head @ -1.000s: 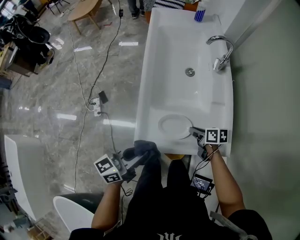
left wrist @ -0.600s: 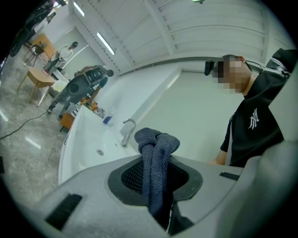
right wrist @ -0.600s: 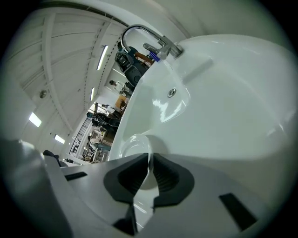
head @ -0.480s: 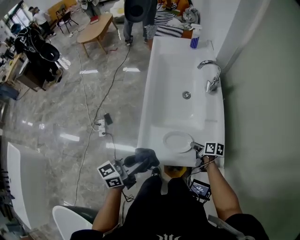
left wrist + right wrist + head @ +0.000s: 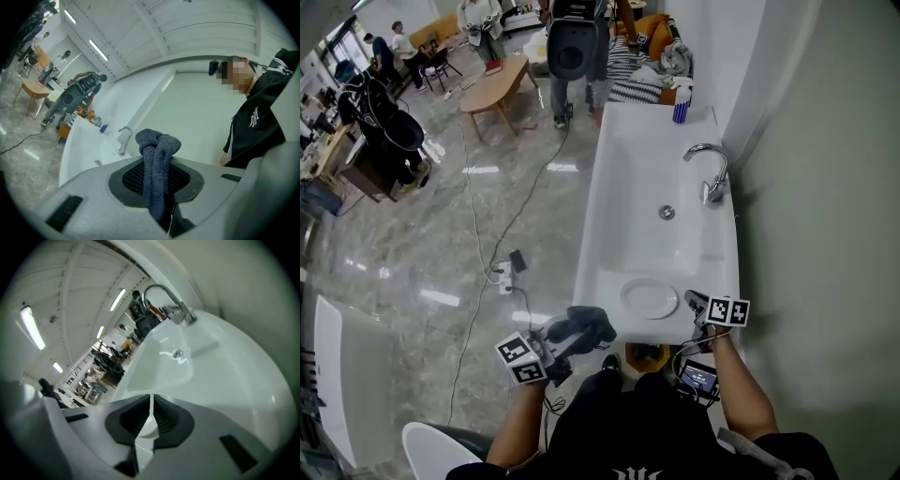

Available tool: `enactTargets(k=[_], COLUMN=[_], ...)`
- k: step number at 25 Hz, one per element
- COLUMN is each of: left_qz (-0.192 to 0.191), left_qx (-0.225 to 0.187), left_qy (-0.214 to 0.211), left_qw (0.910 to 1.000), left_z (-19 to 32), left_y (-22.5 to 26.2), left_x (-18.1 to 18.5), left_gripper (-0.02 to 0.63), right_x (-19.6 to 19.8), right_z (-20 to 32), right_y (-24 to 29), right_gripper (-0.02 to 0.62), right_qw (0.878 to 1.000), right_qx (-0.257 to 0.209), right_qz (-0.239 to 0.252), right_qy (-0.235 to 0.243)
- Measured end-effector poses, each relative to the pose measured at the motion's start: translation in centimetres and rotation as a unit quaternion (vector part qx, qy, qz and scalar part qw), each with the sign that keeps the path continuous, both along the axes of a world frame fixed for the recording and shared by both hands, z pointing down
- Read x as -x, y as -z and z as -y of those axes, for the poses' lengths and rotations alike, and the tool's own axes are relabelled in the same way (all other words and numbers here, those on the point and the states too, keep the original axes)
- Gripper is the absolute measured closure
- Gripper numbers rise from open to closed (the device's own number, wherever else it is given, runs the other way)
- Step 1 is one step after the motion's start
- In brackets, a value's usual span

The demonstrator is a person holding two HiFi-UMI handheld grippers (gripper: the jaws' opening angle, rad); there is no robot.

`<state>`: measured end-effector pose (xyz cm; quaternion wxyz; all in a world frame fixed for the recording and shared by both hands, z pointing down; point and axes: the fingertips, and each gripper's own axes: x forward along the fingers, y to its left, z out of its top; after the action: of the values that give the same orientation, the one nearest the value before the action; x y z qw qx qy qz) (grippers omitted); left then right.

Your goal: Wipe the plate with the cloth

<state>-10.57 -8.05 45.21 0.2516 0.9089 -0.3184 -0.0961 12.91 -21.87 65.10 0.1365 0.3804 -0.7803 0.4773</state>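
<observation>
A round white plate (image 5: 647, 298) is at the near ledge of the white sink (image 5: 619, 187). My right gripper (image 5: 690, 301) is shut on its right rim. In the right gripper view the thin white rim of the plate (image 5: 150, 409) stands between the pads of the right gripper (image 5: 150, 417). Left of the sink, out over the floor, my left gripper (image 5: 565, 339) is shut on a dark grey cloth (image 5: 583, 325). In the left gripper view the cloth (image 5: 157, 150) bunches up out of the left gripper (image 5: 161, 187). Whether the plate rests on the ledge I cannot tell.
A chrome faucet (image 5: 709, 172) and a drain (image 5: 667, 213) are in the sink, with a blue cup (image 5: 680, 110) at its far end. A person (image 5: 574, 47) stands beyond the sink. A cable and power strip (image 5: 500, 276) lie on the marble floor. A white tub rim (image 5: 441, 439) is near left.
The head view has tilted up toward the room. Both grippers have risen a little, the left still shut on the cloth, the right still on the plate's rim.
</observation>
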Motion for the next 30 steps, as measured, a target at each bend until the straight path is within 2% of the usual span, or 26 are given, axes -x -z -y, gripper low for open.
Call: enactTargets(k=[2, 3, 6, 9, 11, 13, 17, 21, 30], left_qz=[-0.006, -0.01, -0.027, -0.032, -0.029, -0.026, -0.018, -0.009, -0.012], left_qx=[-0.007, -0.012, -0.027, -0.04, -0.044, -0.044, -0.045, -0.045, -0.043], left_qy=[0.003, 0.004, 0.009, 0.003, -0.007, -0.013, -0.017, -0.027, -0.022], left_qw=[1.0, 0.9999, 0.9992, 0.9987, 0.9986, 0.9986, 0.9987, 0.9986, 0.9988], left_z=[0.5, 0.9, 2.2, 2.8, 2.7, 2.6, 2.9, 2.2, 1.9], left_y=[0.4, 0.7, 1.9, 3.2, 3.9, 4.2, 4.4, 4.4, 3.9], left_x=[-0.4, -0.8, -1.9, -2.7, -3.0, -3.1, -3.4, -3.6, -2.3], left_gripper=[0.543, 0.543, 0.543, 0.541, 0.541, 0.541, 0.541, 0.541, 0.543], right_x=[0.3, 0.7, 1.7, 2.4, 2.9, 3.5, 4.1, 4.9, 7.2], right_z=[-0.4, -0.9, -3.8, -6.9, -8.3, -9.3, -9.9, -10.9, -9.1], right_y=[5.5, 8.8, 18.9, 26.2, 28.6, 29.2, 28.1, 27.1, 27.0], right_gripper=[0.587, 0.59, 0.591, 0.591, 0.591, 0.591, 0.591, 0.592, 0.592], right_qw=[0.995, 0.988, 0.951, 0.916, 0.905, 0.903, 0.909, 0.91, 0.9], right_qx=[-0.064, -0.104, -0.225, -0.313, -0.344, -0.354, -0.337, -0.339, -0.362], right_qz=[0.075, 0.112, 0.194, 0.226, 0.226, 0.214, 0.214, 0.196, 0.187], right_qy=[0.019, 0.037, 0.086, 0.105, 0.109, 0.116, 0.122, 0.135, 0.155])
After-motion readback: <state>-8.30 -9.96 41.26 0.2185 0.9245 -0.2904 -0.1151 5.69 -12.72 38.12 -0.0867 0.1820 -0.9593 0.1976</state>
